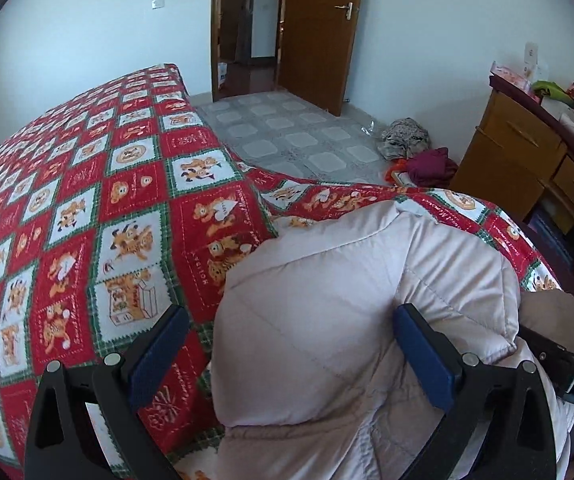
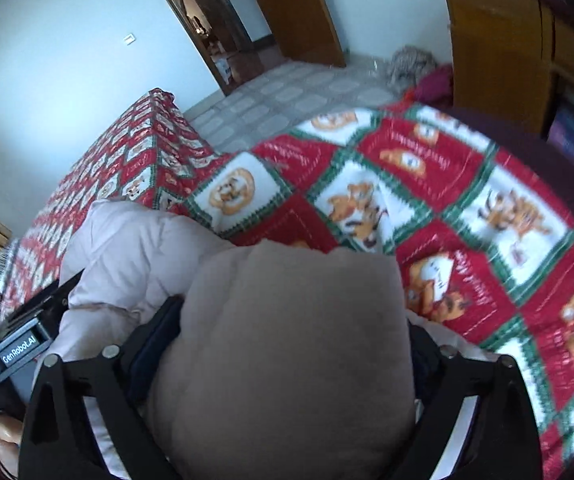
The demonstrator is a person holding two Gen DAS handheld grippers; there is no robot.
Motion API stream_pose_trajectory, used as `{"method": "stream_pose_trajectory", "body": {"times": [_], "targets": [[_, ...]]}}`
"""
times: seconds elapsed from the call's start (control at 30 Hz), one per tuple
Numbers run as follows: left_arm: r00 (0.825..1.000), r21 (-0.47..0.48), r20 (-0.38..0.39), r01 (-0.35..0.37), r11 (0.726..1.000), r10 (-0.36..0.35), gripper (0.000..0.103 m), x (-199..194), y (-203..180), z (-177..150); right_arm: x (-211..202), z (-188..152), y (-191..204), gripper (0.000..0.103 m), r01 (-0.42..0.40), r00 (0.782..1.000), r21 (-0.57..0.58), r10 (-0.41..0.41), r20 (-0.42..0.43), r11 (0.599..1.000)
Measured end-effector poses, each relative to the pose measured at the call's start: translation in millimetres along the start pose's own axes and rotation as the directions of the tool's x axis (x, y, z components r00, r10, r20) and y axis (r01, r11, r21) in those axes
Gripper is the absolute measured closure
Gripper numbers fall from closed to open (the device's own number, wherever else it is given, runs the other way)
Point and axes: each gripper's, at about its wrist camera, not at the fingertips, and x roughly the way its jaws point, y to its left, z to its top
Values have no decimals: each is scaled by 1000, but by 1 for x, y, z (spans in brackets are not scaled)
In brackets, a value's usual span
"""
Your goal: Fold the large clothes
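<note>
A pale pink quilted puffer jacket (image 1: 347, 300) lies bunched on a bed with a red, white and green bear-print cover (image 1: 87, 208). My left gripper (image 1: 291, 340) is wide open, its blue pads on either side of the jacket's bulk, not closed on it. In the right wrist view the jacket (image 2: 127, 256) has a tan-beige padded part (image 2: 287, 352) bulging between the fingers of my right gripper (image 2: 291, 344), which stand wide apart around it. The right gripper's body also shows at the right edge of the left wrist view (image 1: 567, 364).
The bed cover (image 2: 467, 220) reaches the bed's edge near a tiled floor (image 1: 287, 132). A pile of clothes (image 1: 415, 148) lies on the floor by a wooden dresser (image 1: 519, 152). An open wooden door (image 1: 315, 32) is at the far wall.
</note>
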Motion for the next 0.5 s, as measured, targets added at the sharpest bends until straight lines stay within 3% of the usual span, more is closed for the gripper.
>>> {"method": "stream_pose_trajectory", "body": {"times": [0.17, 0.5], "targets": [[995, 93, 37, -98, 991, 95, 1, 2, -19, -5, 2, -2, 12, 6, 85, 996, -46, -84, 12, 995], [999, 70, -2, -49, 996, 50, 1, 19, -14, -9, 4, -2, 14, 5, 120, 992, -43, -118, 34, 992]]}}
